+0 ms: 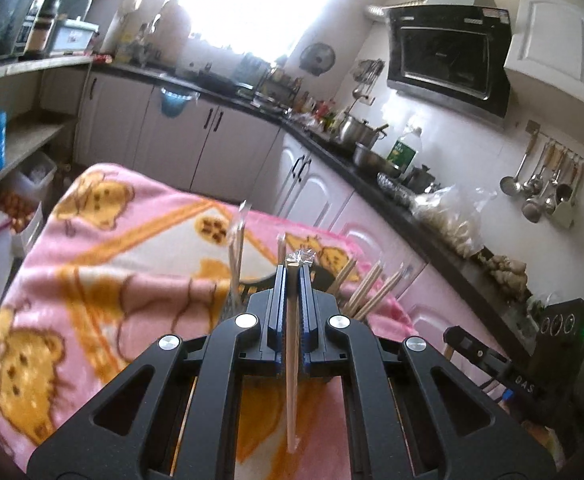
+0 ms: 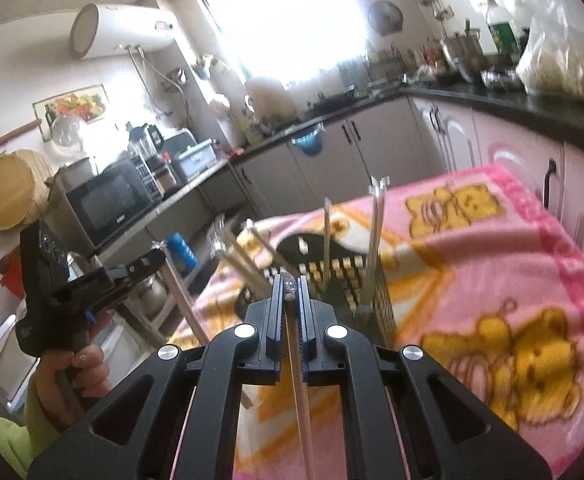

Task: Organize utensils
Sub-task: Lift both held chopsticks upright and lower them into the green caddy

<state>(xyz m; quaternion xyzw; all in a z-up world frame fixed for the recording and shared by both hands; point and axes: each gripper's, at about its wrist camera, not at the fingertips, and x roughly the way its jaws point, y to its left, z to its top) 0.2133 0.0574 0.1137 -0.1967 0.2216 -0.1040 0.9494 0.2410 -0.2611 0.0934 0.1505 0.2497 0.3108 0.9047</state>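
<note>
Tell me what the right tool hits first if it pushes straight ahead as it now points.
Probably the black perforated utensil holder with its upright chopsticks, directly beyond the right tool; depth is uncertain.

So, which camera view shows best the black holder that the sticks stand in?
The right wrist view: the black holder stands ahead of the right gripper on the pink blanket, its perforated wall plain, sticks upright inside. In the left wrist view the left gripper hides nearly all of it; only the sticks fan out.
</note>
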